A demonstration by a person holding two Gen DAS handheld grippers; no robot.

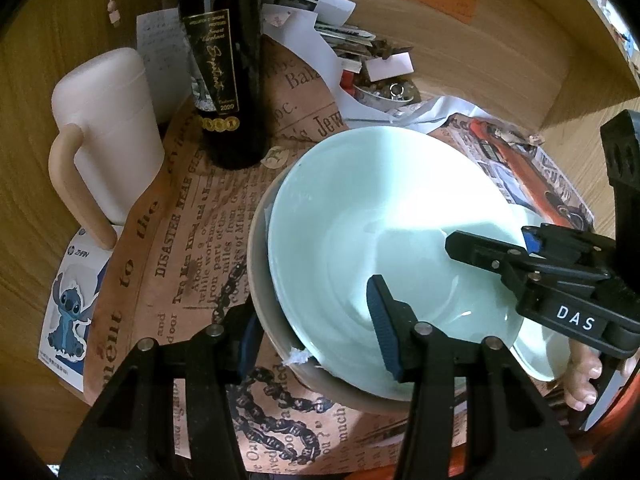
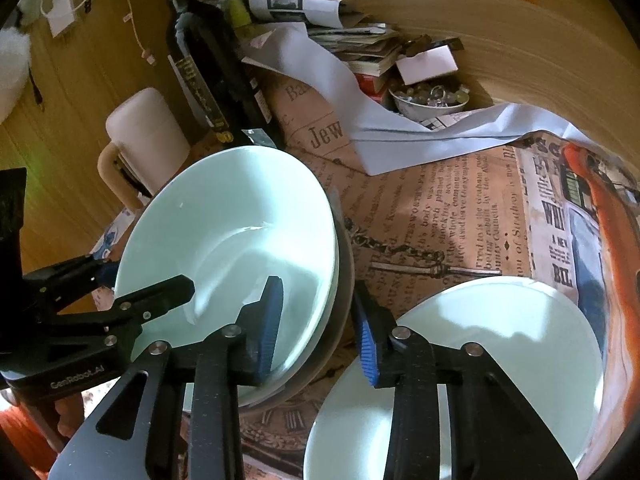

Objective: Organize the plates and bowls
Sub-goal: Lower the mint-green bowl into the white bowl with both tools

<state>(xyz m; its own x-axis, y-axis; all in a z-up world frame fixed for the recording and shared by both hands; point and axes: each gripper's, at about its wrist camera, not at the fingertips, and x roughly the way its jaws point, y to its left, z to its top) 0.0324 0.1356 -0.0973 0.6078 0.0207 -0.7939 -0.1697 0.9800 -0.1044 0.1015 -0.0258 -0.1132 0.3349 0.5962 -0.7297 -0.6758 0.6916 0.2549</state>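
A pale green bowl [image 1: 384,240] is sitting nested, slightly tilted, in a beige bowl [image 1: 260,280] on the newspaper-print covering [image 1: 200,220] of the counter [image 1: 40,80], apparently being stacked to tidy the dishes into one pile. Both grippers are straddling the stack's rim from opposite sides, probably to settle or steady the upper bowl.

The left gripper [image 1: 312,332] is standing with one blue-padded finger [image 1: 382,320] inside the green bowl and the other outside the beige wall; the jaws are spread wider than the rim, not visibly pinching it.

In the right wrist view, the right gripper [image 2: 320,320] is likewise standing with one pad [image 2: 270,320] against the inside of the green bowl [image 2: 224,224] and the other outside, beyond the beige rim; a gap is showing, so it looks parted rather than clamped.

A second pale plate [image 2: 500,340] is lying flat just beside the stack, under the right gripper's outer finger, likely waiting its turn. A wine bottle [image 1: 220,60] and a lidded mug [image 1: 108,128] are standing behind the stack, near enough to be knocked.
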